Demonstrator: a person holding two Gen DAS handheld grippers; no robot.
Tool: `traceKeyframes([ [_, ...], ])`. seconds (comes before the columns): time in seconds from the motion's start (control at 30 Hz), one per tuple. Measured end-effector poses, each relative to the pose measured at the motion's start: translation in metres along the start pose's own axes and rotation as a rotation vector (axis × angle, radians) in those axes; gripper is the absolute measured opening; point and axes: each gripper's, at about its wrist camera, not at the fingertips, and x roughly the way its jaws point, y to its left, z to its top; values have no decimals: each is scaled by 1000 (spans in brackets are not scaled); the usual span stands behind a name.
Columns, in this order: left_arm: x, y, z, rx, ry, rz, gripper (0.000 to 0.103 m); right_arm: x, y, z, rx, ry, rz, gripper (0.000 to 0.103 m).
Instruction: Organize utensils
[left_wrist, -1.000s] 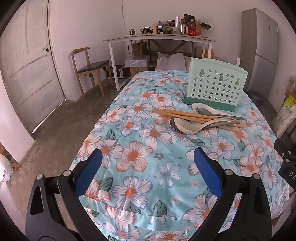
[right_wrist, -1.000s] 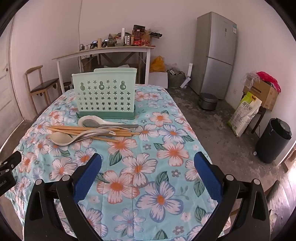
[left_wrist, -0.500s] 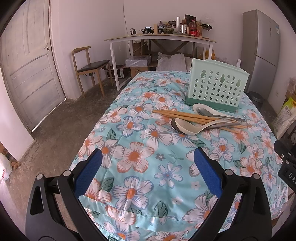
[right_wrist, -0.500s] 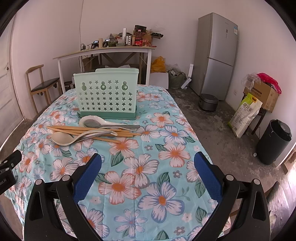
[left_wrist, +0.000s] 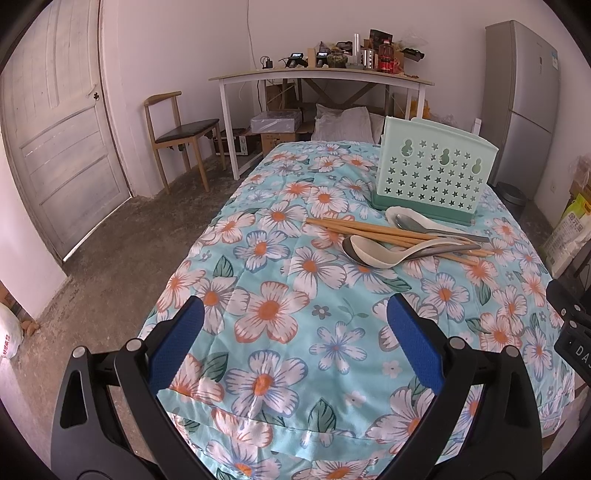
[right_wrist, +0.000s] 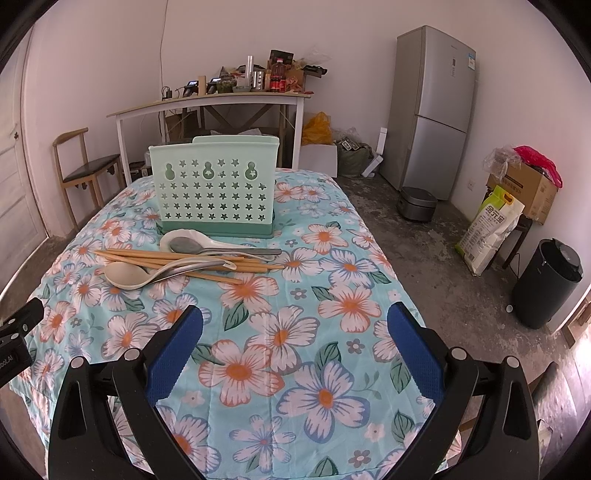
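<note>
— Where are the utensils?
— Piled on the floral surface (right_wrist: 332, 306): chopsticks (right_wrist: 177, 260) under two spoons (right_wrist: 127, 275), just in front of the upright green holder (right_wrist: 216, 188).
— And the grippers?
— Left gripper (left_wrist: 295, 332) and right gripper (right_wrist: 295, 334) both spread wide, empty, well short of the pile.

You are looking at a matt plastic caddy (right_wrist: 218, 192), bare wooden chopsticks (right_wrist: 147, 256), glossy ceramic-looking spoons (right_wrist: 127, 276) and shiny metal ones (right_wrist: 192, 246) lying on soft quilted cloth (right_wrist: 295, 332), your pads (right_wrist: 173, 354) showing textured blue rubber.
</note>
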Motion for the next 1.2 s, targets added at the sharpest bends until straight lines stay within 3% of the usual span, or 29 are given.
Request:
traceKeyframes([
  [1.2, 4, 5, 0, -7, 17, 16, 95, -2, 2, 3, -4, -11, 21, 97],
])
